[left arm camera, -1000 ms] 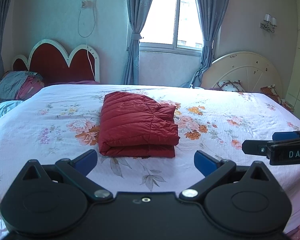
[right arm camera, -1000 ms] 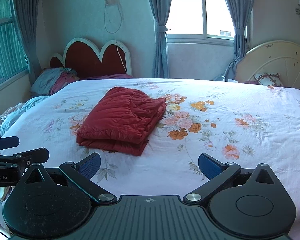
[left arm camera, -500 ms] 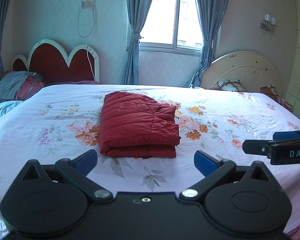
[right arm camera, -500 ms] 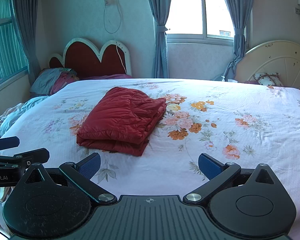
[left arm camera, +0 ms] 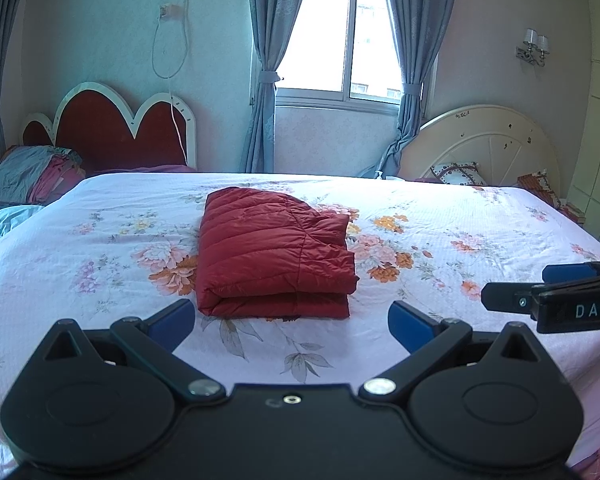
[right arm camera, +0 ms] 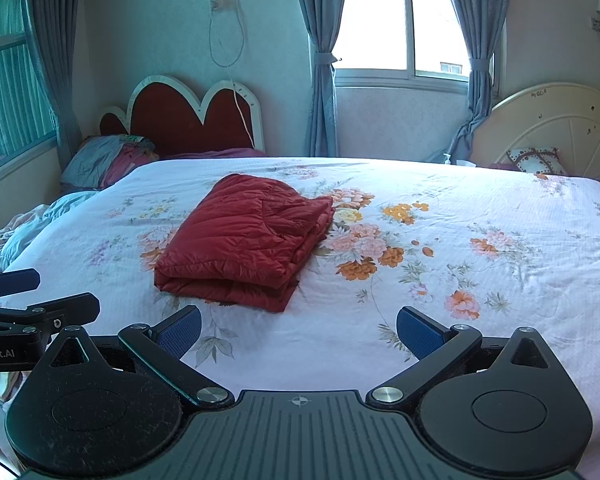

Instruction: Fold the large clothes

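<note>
So my left gripper (left arm camera: 292,318) hangs with jaws spread wide, nothing in them — same for my right gripper (right arm camera: 299,330), both short of the red puffer jacket (left arm camera: 274,254), which lies folded mid-bed on the floral sheet (left arm camera: 440,216). Looks light, soft and slick — I'd pinch it low, through all layers at the near folded edge.

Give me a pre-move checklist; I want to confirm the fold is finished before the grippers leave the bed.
1. Red quilted puffer jacket folded into a compact stack: ok.
2. Jacket lying wholly on the floral bedsheet: ok.
3. Left gripper open, holding nothing: ok.
4. Right gripper open, holding nothing: ok.
5. Both grippers clear of the jacket: ok.
6. Layers underneath even: cannot tell.
</note>
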### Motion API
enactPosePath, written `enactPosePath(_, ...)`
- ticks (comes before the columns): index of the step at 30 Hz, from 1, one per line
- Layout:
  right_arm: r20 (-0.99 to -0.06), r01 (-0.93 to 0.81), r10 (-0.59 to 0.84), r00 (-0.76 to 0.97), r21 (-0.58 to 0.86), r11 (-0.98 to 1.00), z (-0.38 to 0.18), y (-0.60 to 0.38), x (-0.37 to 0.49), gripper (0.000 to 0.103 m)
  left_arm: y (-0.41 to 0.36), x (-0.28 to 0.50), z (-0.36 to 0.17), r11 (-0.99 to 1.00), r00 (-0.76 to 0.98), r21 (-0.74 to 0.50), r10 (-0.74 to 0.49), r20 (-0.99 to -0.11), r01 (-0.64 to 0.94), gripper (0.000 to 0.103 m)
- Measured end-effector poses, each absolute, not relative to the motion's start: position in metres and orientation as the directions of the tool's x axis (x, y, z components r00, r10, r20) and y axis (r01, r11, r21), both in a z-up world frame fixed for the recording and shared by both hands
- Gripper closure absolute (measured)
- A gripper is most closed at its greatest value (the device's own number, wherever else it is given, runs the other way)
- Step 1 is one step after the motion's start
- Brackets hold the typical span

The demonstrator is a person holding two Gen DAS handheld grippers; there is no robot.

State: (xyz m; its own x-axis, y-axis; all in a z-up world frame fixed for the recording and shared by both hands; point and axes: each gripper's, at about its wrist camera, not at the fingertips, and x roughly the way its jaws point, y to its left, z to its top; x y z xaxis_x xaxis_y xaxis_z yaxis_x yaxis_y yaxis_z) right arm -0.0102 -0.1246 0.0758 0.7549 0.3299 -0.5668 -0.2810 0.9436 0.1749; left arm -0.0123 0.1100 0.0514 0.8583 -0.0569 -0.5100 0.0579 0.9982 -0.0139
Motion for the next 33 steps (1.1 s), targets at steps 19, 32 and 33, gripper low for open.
enactPosePath(19,-0.567,-0.283,0.332,0.754,0.176,0.943,0.076,-0.126,-0.010,0.000,0.115,-0.012,0.051,0.998,0.868,-0.017,-0.063,-0.492,0.062,0.001)
enactPosePath(32,-0.571,-0.294,0.339,0.748,0.173,0.940,0.076,-0.126,-0.009,0.000,0.122,-0.013,0.052,0.998,0.877,-0.024,-0.066,-0.476,0.062,0.001)
enactPosePath(33,-0.572,-0.295,0.339,0.747,0.172,0.940,0.076,-0.126,-0.009,0.000,0.122,-0.013,0.052,0.998,0.875,-0.025,-0.066,-0.479,0.061,0.001)
